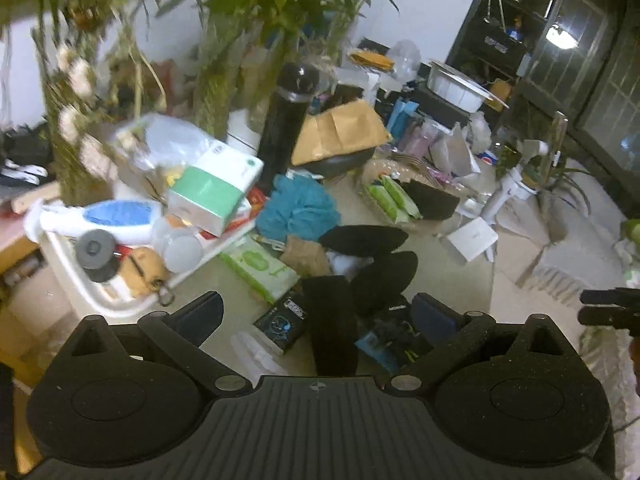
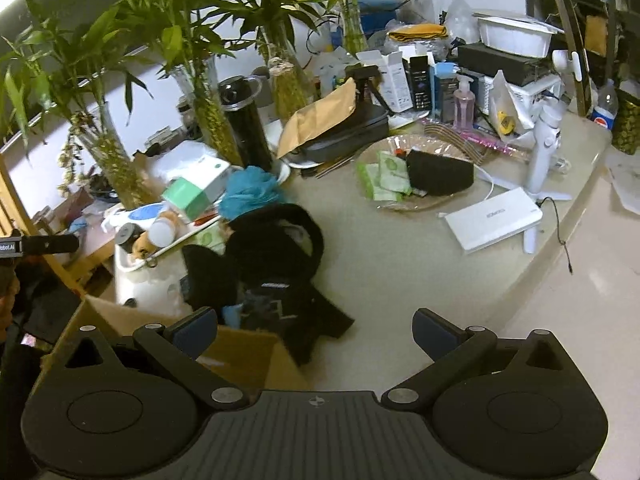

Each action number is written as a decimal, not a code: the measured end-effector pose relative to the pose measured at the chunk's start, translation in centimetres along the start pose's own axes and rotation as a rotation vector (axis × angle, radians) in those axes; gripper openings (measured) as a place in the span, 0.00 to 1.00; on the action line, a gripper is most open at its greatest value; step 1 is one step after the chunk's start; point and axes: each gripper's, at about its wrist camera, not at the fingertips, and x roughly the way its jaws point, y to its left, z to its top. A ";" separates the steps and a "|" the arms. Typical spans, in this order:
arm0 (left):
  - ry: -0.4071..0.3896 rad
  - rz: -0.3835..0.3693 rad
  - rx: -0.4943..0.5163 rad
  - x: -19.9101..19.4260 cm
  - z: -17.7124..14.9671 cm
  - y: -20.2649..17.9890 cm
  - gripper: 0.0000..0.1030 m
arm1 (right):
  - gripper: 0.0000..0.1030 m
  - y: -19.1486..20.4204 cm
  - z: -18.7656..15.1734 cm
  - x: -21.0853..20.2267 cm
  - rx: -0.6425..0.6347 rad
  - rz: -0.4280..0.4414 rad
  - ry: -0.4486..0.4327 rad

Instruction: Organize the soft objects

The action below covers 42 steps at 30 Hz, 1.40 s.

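Both of my grippers are spread wide and empty: the left gripper [image 1: 316, 312] hovers over the heap of black clothes [image 1: 372, 272] on the counter [image 1: 448, 276]; the right gripper [image 2: 316, 326] sits above a cardboard box [image 2: 248, 352]. Risk, in my judgement: a dragged sleeve could sweep the wipes packet [image 1: 260, 266] or snag the blue sponge [image 1: 298, 206].

You are looking across a lived-in room of a home, where a cluttered bench [image 2: 400, 264] carries everyday household goods: bamboo stalks in glass vases [image 2: 208, 116], a pink soap pump bottle [image 2: 464, 102], packs of wet wipes [image 2: 384, 176] in a shallow basket, a tissue box [image 1: 216, 188], a black flask [image 1: 286, 120] and a cola bottle [image 2: 606, 110]. Behind you stands a dark glass-fronted cabinet [image 1: 560, 40].
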 end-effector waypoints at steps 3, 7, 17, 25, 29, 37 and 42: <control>0.021 -0.046 -0.008 2.0 0.0 1.0 0.99 | 1.00 -0.8 0.3 1.3 0.012 -0.014 -0.001; 0.048 -0.108 -0.021 4.6 0.1 2.0 0.86 | 1.00 -1.7 0.6 3.1 0.043 -0.035 0.028; 0.132 -0.233 -0.047 11.6 0.6 3.7 0.86 | 1.00 -2.7 0.7 5.5 0.044 -0.098 0.013; 0.234 -0.266 -0.022 16.1 1.0 3.5 0.71 | 1.00 -2.9 0.7 7.1 0.004 -0.094 0.051; 0.288 -0.269 -0.023 17.7 0.7 3.5 0.40 | 1.00 -3.6 0.7 8.1 0.040 -0.055 0.069; 0.235 -0.250 0.006 15.4 1.1 2.9 0.38 | 1.00 -4.9 1.0 10.4 0.107 0.095 0.060; 0.171 -0.248 0.012 13.2 1.4 2.8 0.38 | 1.00 -4.7 1.5 12.1 0.077 0.166 0.065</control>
